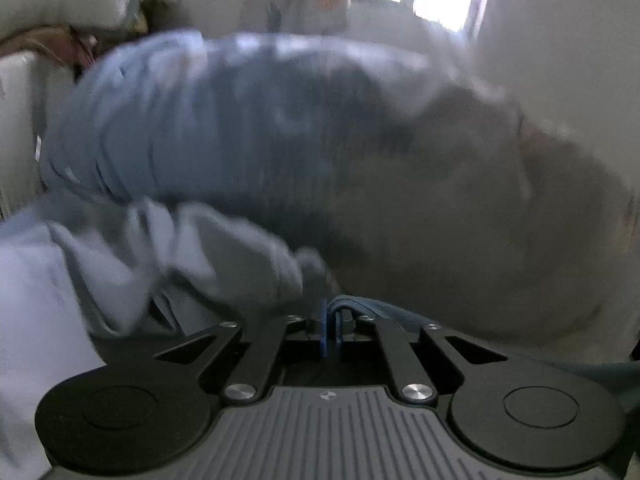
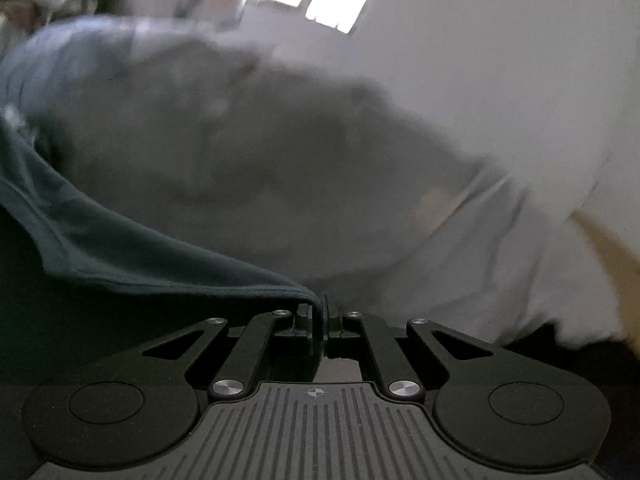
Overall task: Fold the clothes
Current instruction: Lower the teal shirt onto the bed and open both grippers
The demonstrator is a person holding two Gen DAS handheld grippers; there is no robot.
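Blue garment (image 2: 120,248) pinched at hem by both grippers, L (image 1: 331,330) & R (image 2: 319,328), long axis too blurred to tell

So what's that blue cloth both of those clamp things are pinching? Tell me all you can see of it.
The blue garment looks like soft knit cotton, dusty blue, with a stitched hem. The left hand-held gripper and right hand-held gripper each pinch an edge, jaws shut. It hangs bunched and rumpled in front of them, blurred. Which kind of garment it is can't be told.
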